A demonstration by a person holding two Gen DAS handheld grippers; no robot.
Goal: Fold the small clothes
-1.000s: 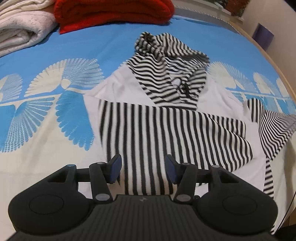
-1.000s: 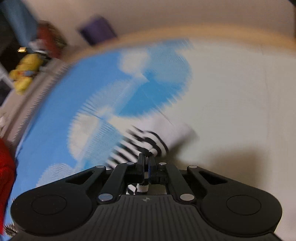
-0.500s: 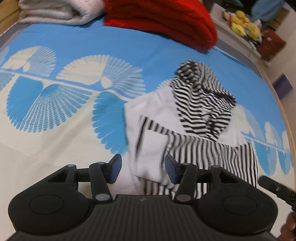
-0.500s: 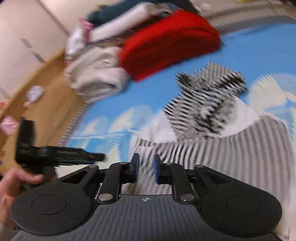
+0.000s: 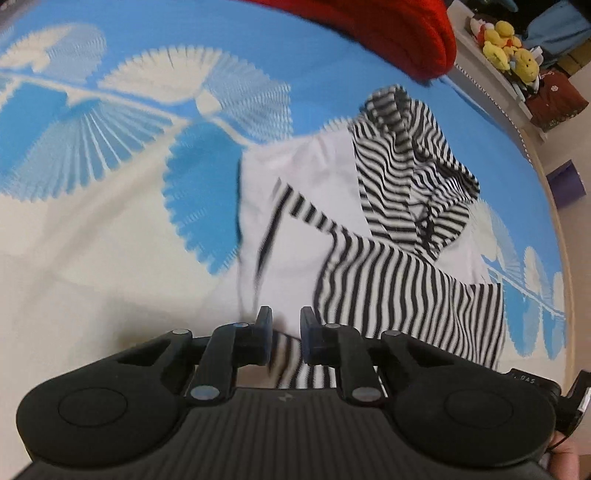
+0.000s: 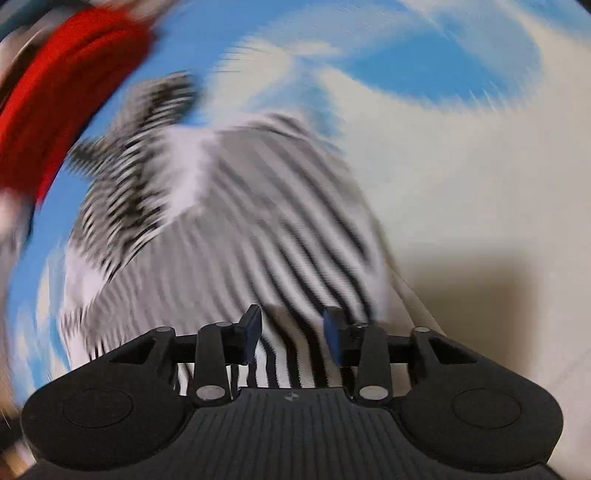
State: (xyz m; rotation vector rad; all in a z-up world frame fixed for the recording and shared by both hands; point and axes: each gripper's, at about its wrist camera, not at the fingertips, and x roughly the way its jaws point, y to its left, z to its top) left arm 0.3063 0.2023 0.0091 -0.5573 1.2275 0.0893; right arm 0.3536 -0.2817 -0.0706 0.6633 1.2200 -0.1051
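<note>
A small white hoodie (image 5: 314, 206) with a black-and-white striped hood and sleeves lies on the bed, both sleeves folded across its front. My left gripper (image 5: 284, 325) is at the hoodie's near left hem, jaws a narrow gap apart with striped cloth showing between them; no firm grip shows. My right gripper (image 6: 291, 328) is open above the striped hem of the hoodie (image 6: 258, 236), which is blurred by motion. The right gripper's body (image 5: 546, 384) shows at the left view's lower right edge.
The bed cover (image 5: 110, 155) is blue and cream with fan patterns. A folded red blanket (image 5: 388, 33) lies beyond the hood. A shelf with yellow plush toys (image 5: 506, 40) and a purple box (image 5: 565, 184) stand past the bed's far right edge.
My left gripper has narrowed from wide open and moved to the hoodie's left hem. My right gripper let go of the sleeve, swung over the garment and opened wider.
</note>
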